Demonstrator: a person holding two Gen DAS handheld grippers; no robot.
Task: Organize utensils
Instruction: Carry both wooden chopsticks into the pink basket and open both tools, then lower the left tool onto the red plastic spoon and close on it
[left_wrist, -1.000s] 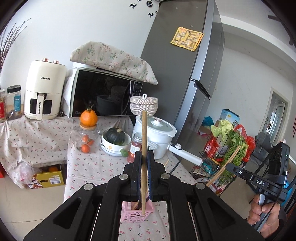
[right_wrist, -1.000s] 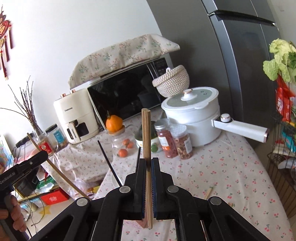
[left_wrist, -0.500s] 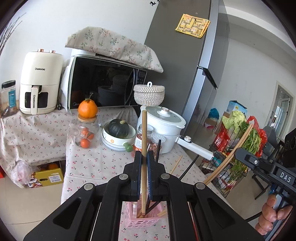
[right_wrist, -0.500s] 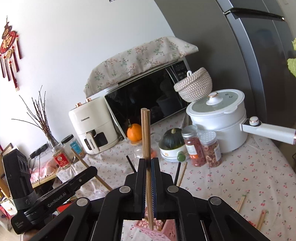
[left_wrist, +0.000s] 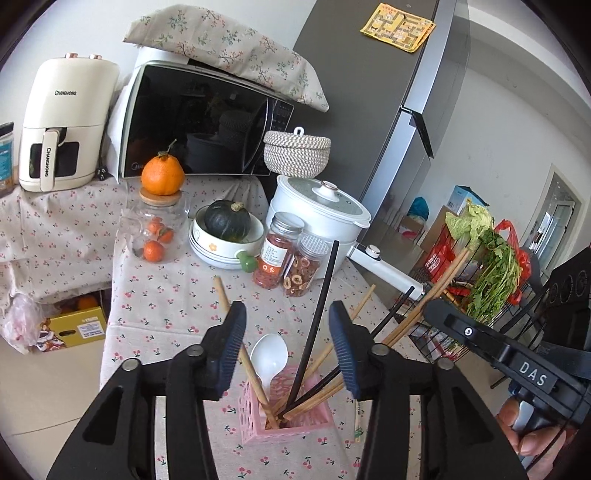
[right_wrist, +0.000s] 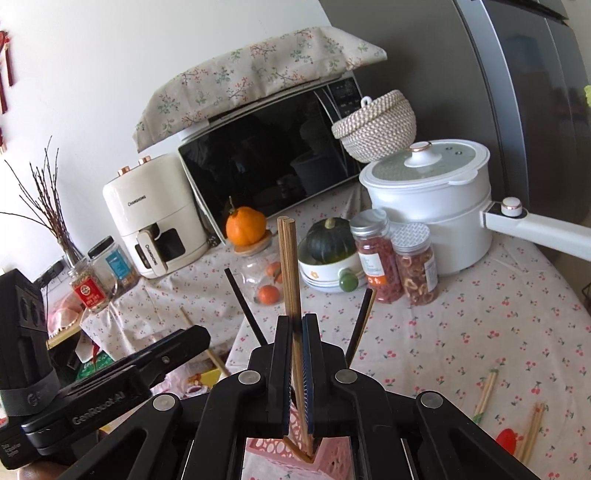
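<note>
Our left tool (left_wrist: 287, 347) has its jaws spread and opening at the lower centre of the left wrist view, with nothing pressed between the pads; the tops of the utensils stand in the gap between them. Our right tool (right_wrist: 295, 373) is clamped tight on a pair of wooden chopsticks (right_wrist: 289, 266), which rise almost upright through the middle of the right wrist view, their lower ends reaching down toward the pink holder (right_wrist: 273, 450) at the bottom edge.

We see that holder (left_wrist: 258, 417) standing on the table (left_wrist: 166, 295), low in the left wrist frame, just under the left tool. In it lean a white spoon (left_wrist: 269, 357), a wooden chopstick (left_wrist: 224, 295) tilted to the upper left, a black chopstick (left_wrist: 325, 291) and more wooden ones fanned to the right.

Loose chopsticks (right_wrist: 487, 389) lie on the cherry-print cloth at the lower right of the right wrist view.

Farther back, across the upper half, stand two spice jars (left_wrist: 291, 258), a bowl holding a dark squash (left_wrist: 227, 221), a white pot (left_wrist: 321, 210), a microwave (left_wrist: 199, 122) and an air fryer (left_wrist: 66, 122).
</note>
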